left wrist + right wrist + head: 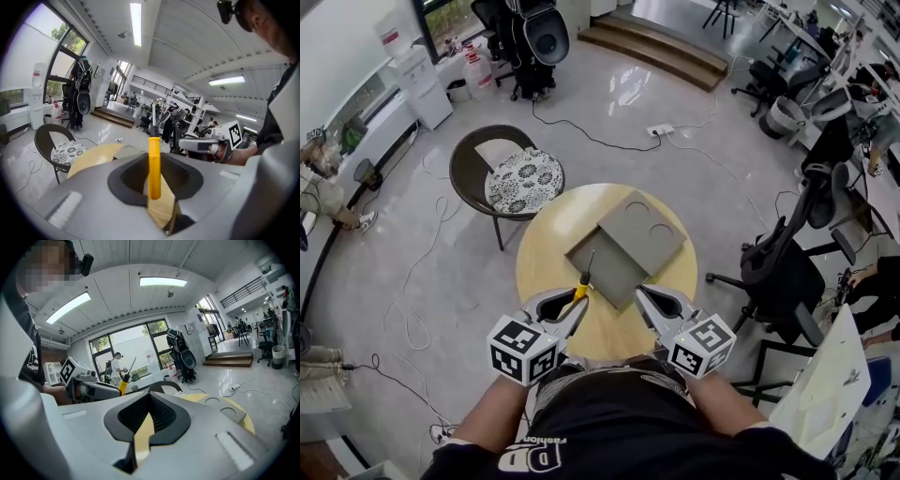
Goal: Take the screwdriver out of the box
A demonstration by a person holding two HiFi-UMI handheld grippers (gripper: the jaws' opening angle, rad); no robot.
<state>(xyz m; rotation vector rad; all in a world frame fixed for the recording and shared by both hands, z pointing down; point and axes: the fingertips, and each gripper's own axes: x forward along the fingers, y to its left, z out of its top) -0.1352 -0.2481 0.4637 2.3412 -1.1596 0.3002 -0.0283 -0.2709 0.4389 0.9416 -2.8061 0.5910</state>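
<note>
Left gripper point(577, 294) is clamping the screwdriver point(589, 265) by its yellow handle, with the tip hanging over the box point(614, 272) at its left edge. I'm guessing a straight lift toward me clears it. Right gripper point(643, 292) is sitting empty, jaws pinched together, just right of the box over the bench point(546, 239). Chair point(520, 178) is sitting upper left, well clear.

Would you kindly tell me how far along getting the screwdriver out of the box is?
Done: the yellow-handled screwdriver is gripped in the left tool, raised above the open grey box. In hand: it is held up, its tip over the box's near edge. Left: carrying it clear, probably onto the round wooden table. The right tool holds nothing.
</note>
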